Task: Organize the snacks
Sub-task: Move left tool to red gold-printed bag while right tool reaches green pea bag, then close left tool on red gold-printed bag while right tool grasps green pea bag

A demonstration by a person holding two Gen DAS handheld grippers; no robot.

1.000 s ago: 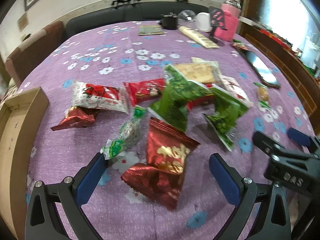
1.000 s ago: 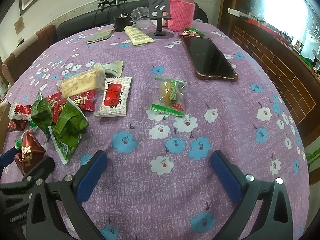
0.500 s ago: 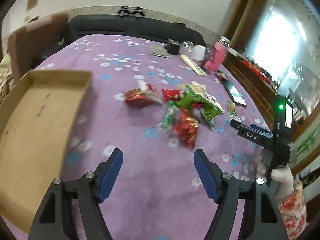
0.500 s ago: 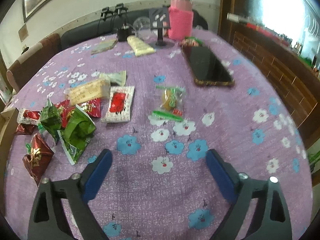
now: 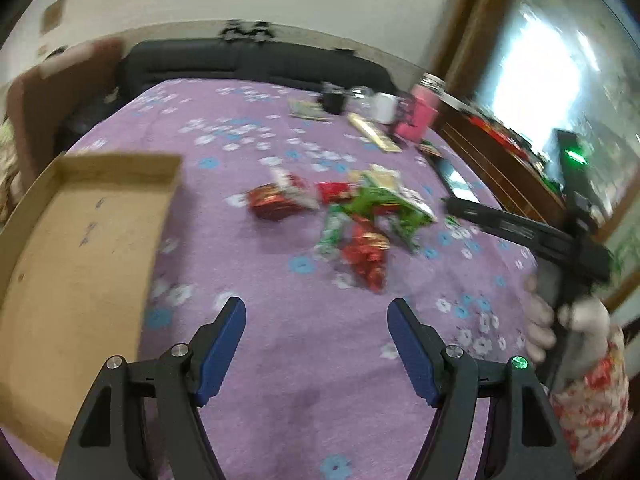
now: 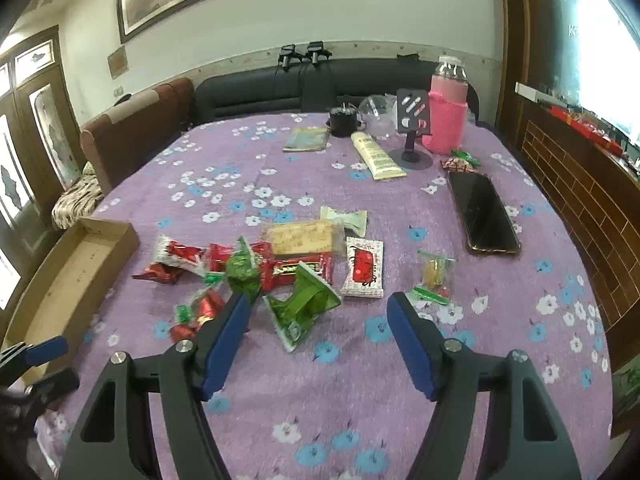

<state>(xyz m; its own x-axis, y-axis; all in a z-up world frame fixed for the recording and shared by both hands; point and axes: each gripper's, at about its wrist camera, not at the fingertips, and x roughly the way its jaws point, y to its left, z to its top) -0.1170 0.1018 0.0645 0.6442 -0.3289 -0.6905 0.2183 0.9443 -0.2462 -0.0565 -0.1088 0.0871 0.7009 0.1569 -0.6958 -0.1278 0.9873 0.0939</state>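
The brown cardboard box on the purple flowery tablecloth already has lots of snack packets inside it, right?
Not quite. The brown cardboard box does sit on the purple flowery tablecloth, but it is empty. The snack packets still lie in a heap on the cloth beside it. The left wrist view shows the bare box floor.

Snacks scattered loose on my purple flowered cloth, cardboard tray at the left edge.

I see a huddle of small wrapped packets lying flat or crumpled: two green foil ones, several red ones, a tan biscuit pack, a white sachet with a red print just right of them, and a clear packet with green ends a little apart. The shallow tray sits upright, open-topped, nothing in it.
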